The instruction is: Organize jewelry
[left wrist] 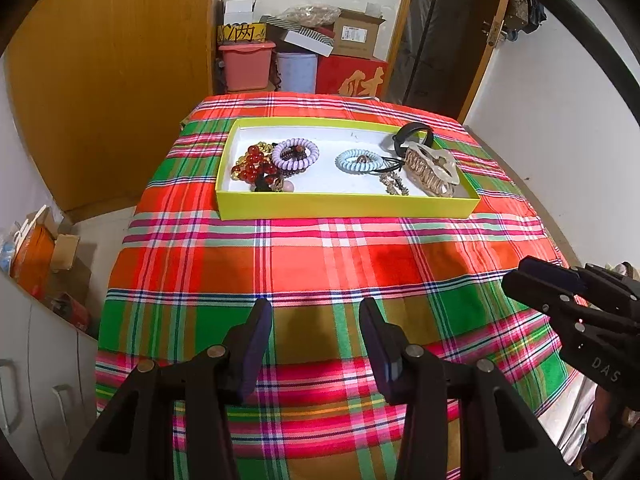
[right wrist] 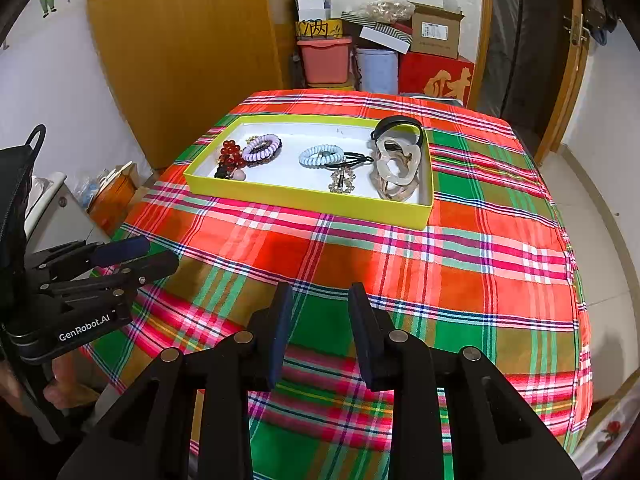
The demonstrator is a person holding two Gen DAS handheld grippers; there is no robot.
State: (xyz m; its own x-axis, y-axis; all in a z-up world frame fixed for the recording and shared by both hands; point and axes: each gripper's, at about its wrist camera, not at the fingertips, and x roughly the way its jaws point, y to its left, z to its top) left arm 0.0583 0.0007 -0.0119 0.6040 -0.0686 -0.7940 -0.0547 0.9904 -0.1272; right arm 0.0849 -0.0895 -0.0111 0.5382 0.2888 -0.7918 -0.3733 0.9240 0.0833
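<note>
A yellow tray (left wrist: 344, 206) (right wrist: 304, 199) with a white floor sits at the far side of a plaid-covered table. In it lie a red bead bracelet (left wrist: 252, 164), a lilac coil hair tie (left wrist: 295, 153) (right wrist: 262, 147), a pale blue coil hair tie (left wrist: 359, 160) (right wrist: 321, 155), a black headband (left wrist: 412, 136) (right wrist: 396, 126), pearly hair claws (left wrist: 432, 168) (right wrist: 398, 168) and a small beaded piece (right wrist: 342, 180). My left gripper (left wrist: 316, 320) is open and empty over the near cloth. My right gripper (right wrist: 320, 304) is open and empty, also near the front.
The plaid cloth (left wrist: 320, 264) covers the table to its edges. Behind it stand a pink bin (left wrist: 246, 66), a pale bucket (left wrist: 297, 71), a red box (left wrist: 352, 78) and cardboard boxes. A wooden wardrobe (left wrist: 112, 80) stands at the left, white drawers (left wrist: 36, 360) at the near left.
</note>
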